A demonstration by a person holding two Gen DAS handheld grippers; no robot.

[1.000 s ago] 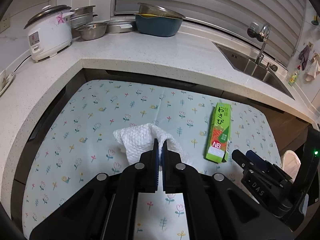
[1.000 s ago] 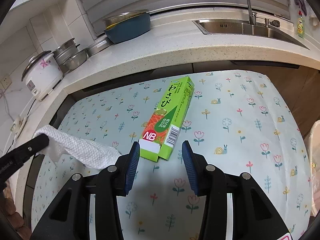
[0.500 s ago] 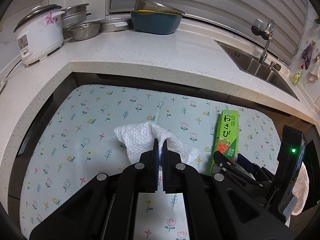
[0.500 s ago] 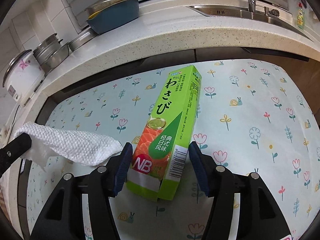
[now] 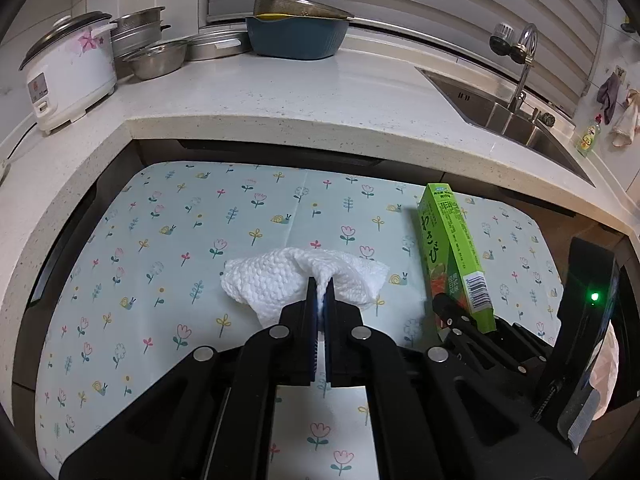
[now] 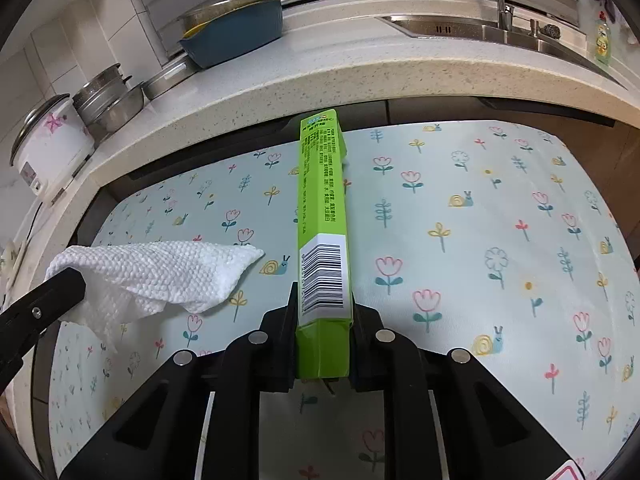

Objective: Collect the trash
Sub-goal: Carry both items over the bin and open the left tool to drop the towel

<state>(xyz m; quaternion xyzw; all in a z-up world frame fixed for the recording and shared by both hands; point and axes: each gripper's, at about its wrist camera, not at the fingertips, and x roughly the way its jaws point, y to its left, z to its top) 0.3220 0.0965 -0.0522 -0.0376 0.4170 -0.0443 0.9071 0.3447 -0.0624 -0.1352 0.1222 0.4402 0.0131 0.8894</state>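
Rice cooker (image 5: 68, 76) on countertop (image 5: 304, 92), steel bowls (image 5: 156, 58) beside it, blue basin (image 5: 296, 36) further along, sink (image 5: 504, 116) at far end.

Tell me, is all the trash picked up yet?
Nearly picked up, not yet thrown away. The left gripper is shut on the white paper towel. The right gripper has just been closing and now clamps the green box, with its far end tipped up off the flowery tablecloth. No other trash shows on the cloth. Left to do: drop both in a bin, which I cannot see here.
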